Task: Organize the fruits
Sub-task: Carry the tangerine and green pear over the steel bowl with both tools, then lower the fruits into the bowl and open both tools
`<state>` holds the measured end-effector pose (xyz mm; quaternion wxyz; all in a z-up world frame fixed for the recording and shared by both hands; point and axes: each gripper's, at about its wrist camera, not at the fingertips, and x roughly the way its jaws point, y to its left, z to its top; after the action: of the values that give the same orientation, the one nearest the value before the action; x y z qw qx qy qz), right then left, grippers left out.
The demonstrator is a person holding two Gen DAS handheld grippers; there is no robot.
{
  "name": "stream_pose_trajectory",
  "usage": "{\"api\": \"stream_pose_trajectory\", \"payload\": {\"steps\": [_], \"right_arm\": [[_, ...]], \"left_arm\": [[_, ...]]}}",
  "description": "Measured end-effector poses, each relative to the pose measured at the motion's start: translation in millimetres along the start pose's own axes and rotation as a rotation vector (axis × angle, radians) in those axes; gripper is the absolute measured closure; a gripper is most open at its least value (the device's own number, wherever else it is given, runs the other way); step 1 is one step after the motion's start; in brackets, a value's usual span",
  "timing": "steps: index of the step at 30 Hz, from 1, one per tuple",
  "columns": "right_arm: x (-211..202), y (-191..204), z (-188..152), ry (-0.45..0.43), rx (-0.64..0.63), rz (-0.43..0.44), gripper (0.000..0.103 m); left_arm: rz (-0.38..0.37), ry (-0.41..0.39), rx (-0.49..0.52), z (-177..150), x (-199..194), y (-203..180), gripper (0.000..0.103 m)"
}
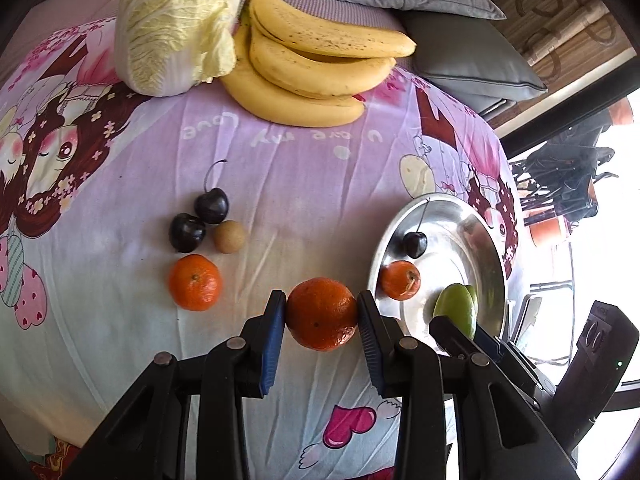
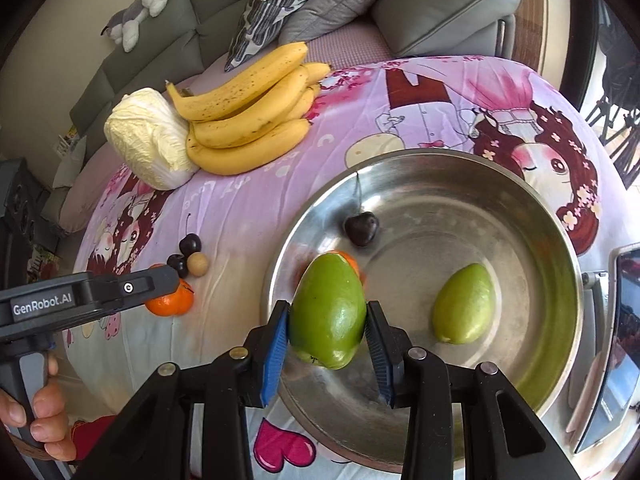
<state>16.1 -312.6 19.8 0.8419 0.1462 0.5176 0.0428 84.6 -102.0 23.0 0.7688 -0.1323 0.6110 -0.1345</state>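
- Left tongs (image 1: 321, 314) clamp an orange (image 1: 321, 314) just beside the bowl (image 1: 486, 240).
- Right tongs (image 2: 327, 322) clamp a green fruit (image 2: 327, 312) over the bowl's near-left rim.

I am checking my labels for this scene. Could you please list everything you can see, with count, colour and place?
Tangerines: 3, orange; one in left gripper, one on cloth, one in steel bowl.
Green mangoes: 2; one in right gripper, one lying in bowl.
Cherries: 3, dark; two on cloth, one in bowl.
Longan: 1, tan, beside cherries.
Bananas: 1 bunch, yellow, far side.
Napa cabbage: 1, pale, next to bananas.
Steel bowl: 1, silver, right side.
Bedsheet: 1, pink cartoon print, under everything.
Cushions: grey, behind.
Left gripper: black, blue pads.
Right gripper: same.
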Motion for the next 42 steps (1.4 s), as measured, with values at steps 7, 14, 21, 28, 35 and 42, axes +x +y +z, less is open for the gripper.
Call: {"api": "stream_pose_trajectory", "payload": {"steps": [7,14,21,28,35,42], "right_arm": [[-2,-26,-7,0.006,0.05,-0.027,0.063],[-3,-38,-13,0.012,0.069,-0.03,0.063],[-6,-38,-11,0.001,0.055,-0.029,0.063],[-15,-41,6,-0.035,0.054,-0.018,0.062],[-17,-58,20,-0.061,0.077,-0.052,0.062],[-14,-73,31,-0.065,0.085,-0.088,0.062]], "left_arm": [[-0.02,0.041,0.084,-12,19,-40,0.066],[-0.032,0.078,0.15,-18,35,-70,0.066],[-0.041,0.1,0.163,-19,47,-84,0.066],[-0.039,0.08,0.155,-9,45,-87,0.066],[-0.048,0.069,0.165,-1,45,-96,0.066],[-0.048,0.094,0.2,-2,59,-112,0.066]]}}
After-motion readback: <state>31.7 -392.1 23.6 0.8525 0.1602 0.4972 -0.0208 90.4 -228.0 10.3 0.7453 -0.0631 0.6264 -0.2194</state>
